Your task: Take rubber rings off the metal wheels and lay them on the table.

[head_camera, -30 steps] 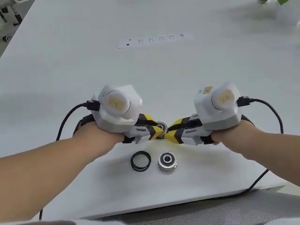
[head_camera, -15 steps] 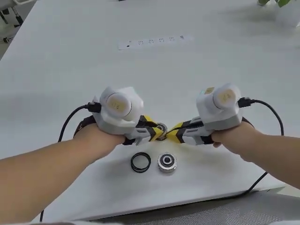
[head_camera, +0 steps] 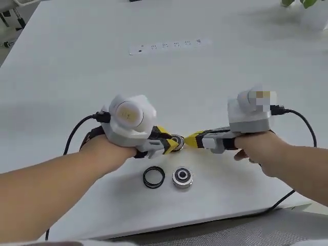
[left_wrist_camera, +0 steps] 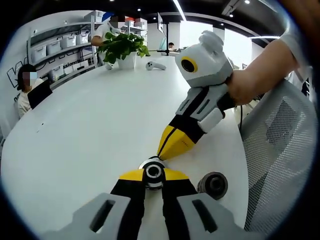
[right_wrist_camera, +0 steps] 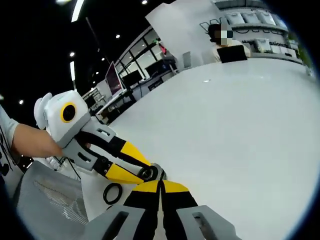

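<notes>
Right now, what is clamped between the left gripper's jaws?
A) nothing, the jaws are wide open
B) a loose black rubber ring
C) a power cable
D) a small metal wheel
D: the left gripper view shows the left gripper shut on a small metal wheel, while the black rubber ring lies loose on the table beside a second metal wheel.

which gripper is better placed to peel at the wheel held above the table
Right, probably. The left gripper is clamped on the metal wheel and has to steady it, while the right gripper has its closed tips right at the wheel's rim, ready to pick at it.
</notes>
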`<act>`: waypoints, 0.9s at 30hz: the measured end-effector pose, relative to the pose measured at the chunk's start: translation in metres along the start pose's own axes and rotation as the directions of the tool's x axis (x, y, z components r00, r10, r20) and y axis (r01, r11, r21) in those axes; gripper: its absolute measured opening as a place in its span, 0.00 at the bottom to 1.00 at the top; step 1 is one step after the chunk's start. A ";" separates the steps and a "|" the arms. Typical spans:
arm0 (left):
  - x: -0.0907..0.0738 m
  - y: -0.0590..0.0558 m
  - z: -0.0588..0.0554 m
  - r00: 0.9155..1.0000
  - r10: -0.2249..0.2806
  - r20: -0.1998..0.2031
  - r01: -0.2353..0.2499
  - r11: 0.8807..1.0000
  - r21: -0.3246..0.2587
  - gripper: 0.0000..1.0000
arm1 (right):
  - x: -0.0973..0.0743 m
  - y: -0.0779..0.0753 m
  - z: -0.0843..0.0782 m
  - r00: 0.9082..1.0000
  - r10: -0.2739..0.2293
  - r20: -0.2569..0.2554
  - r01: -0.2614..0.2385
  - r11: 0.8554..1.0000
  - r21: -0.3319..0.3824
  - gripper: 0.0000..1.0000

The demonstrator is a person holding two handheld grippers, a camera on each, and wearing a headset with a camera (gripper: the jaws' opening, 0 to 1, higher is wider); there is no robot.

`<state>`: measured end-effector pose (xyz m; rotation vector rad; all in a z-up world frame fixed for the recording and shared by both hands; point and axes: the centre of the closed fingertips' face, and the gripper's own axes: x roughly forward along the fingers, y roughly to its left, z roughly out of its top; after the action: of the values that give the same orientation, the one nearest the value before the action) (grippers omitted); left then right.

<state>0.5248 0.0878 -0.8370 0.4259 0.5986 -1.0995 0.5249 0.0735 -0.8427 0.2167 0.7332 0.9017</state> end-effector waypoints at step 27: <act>0.001 0.002 0.002 1.000 0.019 -0.001 -0.019 1.000 0.001 0.07 | 0.004 0.021 0.008 0.996 0.077 0.039 -0.077 0.997 -0.003 0.00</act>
<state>0.5274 0.0870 -0.8361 0.4321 0.5941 -1.0817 0.5188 0.0903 -0.8288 0.2621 0.6913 0.9687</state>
